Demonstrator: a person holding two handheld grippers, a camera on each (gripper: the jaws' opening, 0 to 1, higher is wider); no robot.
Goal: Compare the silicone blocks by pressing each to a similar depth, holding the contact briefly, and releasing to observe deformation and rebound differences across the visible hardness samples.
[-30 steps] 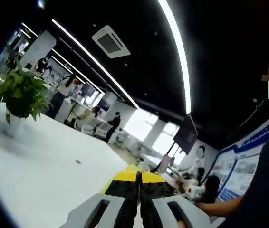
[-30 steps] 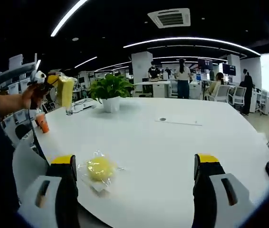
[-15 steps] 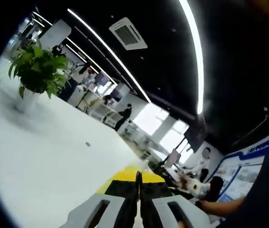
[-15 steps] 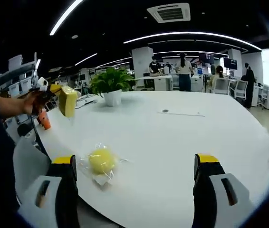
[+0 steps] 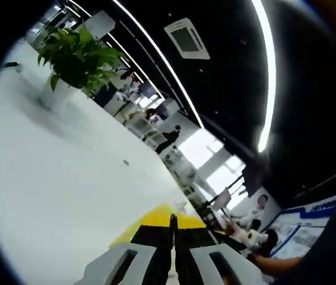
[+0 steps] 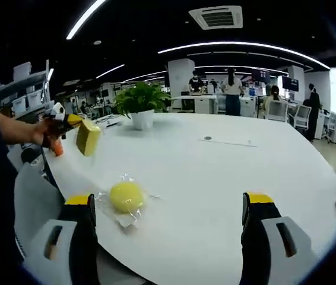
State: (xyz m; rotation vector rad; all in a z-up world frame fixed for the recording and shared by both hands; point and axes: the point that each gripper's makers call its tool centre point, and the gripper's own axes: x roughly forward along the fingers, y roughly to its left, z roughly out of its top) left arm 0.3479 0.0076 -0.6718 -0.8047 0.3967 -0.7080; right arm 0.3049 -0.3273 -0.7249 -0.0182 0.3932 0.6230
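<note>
Our left gripper (image 6: pixel 73 123) pinches a yellow block (image 6: pixel 88 136) above the table (image 6: pixel 215 178). Our right gripper (image 6: pixel 168 237) is spread wide, a bagged yellow ball (image 6: pixel 126 196) just beside its left jaw.

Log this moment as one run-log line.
left gripper: shut on yellow block, above table | right gripper: open | bagged yellow lump: on table

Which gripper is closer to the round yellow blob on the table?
Right. The right gripper is open just short of the blob, which lies by its left jaw. The left gripper is farther off, up in the air holding a yellow block.
</note>
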